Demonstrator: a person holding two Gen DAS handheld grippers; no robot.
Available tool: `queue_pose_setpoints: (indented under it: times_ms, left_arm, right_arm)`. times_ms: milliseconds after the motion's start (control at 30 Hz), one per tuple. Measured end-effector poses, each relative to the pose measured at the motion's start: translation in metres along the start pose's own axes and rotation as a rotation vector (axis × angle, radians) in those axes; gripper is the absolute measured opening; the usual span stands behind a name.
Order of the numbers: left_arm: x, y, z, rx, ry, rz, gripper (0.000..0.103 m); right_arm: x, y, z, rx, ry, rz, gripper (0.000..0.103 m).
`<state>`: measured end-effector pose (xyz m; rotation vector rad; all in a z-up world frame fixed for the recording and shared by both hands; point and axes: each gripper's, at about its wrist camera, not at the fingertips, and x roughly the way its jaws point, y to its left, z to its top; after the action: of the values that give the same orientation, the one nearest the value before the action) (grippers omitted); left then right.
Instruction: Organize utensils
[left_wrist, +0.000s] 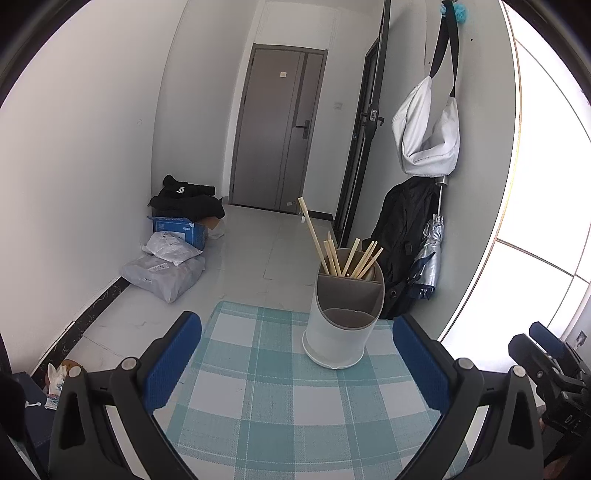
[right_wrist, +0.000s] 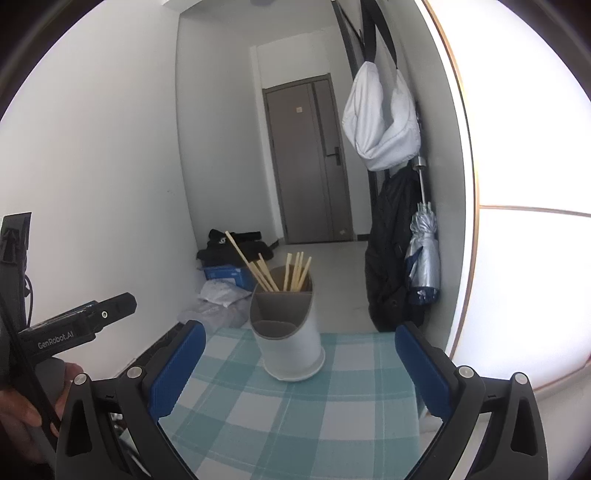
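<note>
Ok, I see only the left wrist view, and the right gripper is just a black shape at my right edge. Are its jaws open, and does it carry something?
Observer: The right gripper is wide open and holds nothing.
Operator: Is it close to the holder?
Observer: The white holder stands ahead of its blue pads, apart from both.
Operator: And what holds my left gripper?
Observer: A hand grips the handle of the left gripper; it shows at the lower left of the right wrist view.
</note>
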<state>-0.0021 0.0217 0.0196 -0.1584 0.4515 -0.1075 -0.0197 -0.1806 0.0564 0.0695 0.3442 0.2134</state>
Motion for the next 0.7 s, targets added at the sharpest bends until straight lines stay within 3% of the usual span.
queue_pose_setpoints:
  times_ms: [700]
  left_arm:
    - [0.005,0.017,-0.002,-0.084,0.035,0.034,0.102]
  right_arm:
    - [0.004,-0.001,-0.003,0.006,0.022,-0.031,0.103]
